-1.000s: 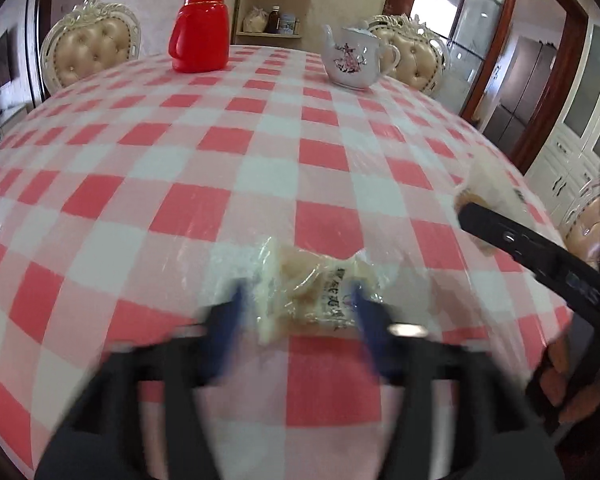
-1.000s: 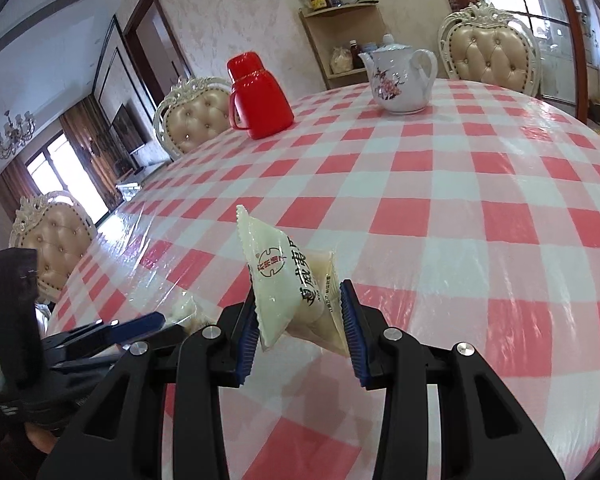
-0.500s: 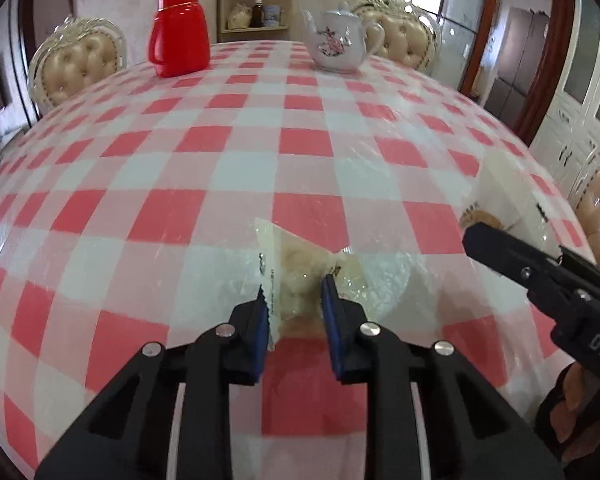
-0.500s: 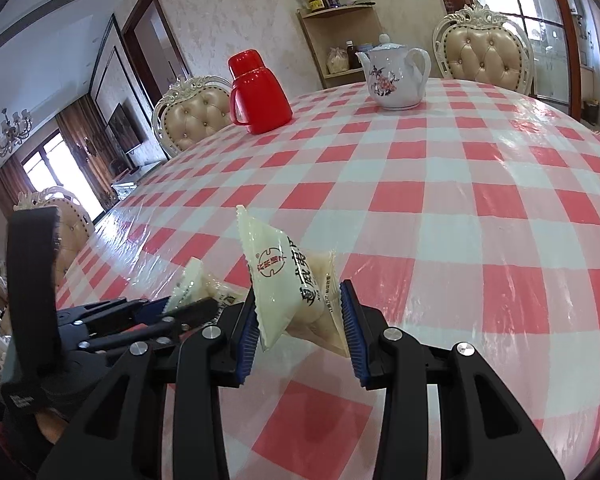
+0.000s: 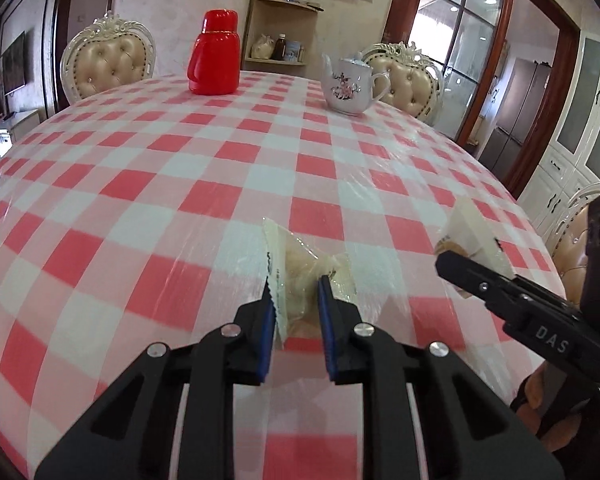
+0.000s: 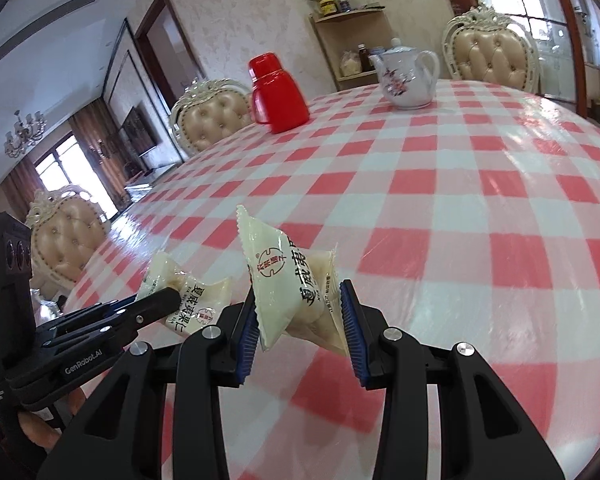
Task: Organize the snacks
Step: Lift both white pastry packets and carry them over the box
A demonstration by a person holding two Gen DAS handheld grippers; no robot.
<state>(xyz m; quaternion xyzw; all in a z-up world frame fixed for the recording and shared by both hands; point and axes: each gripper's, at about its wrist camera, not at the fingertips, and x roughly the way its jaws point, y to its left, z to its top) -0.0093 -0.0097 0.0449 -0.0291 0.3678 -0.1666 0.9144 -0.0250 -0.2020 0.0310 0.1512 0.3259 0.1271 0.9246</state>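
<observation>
Checked dining table (image 5: pixel 140 168), red flask (image 5: pixel 215 53) and teapot (image 5: pixel 350 86) far side. Left gripper (image 5: pixel 294 300) clamps snack packet (image 5: pixel 296 268); right gripper (image 6: pixel 298 316) clamps second packet (image 6: pixel 284 276). Step: both lifted, carrying. Next: likely set together, no container visible.

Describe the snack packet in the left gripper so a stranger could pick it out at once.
On the red-and-white checked table, look at the near edge, far from the red flask and floral teapot. The left gripper pinches a pale translucent snack packet. Unlike the twin packet in the right gripper, it shows no round red logo.
</observation>
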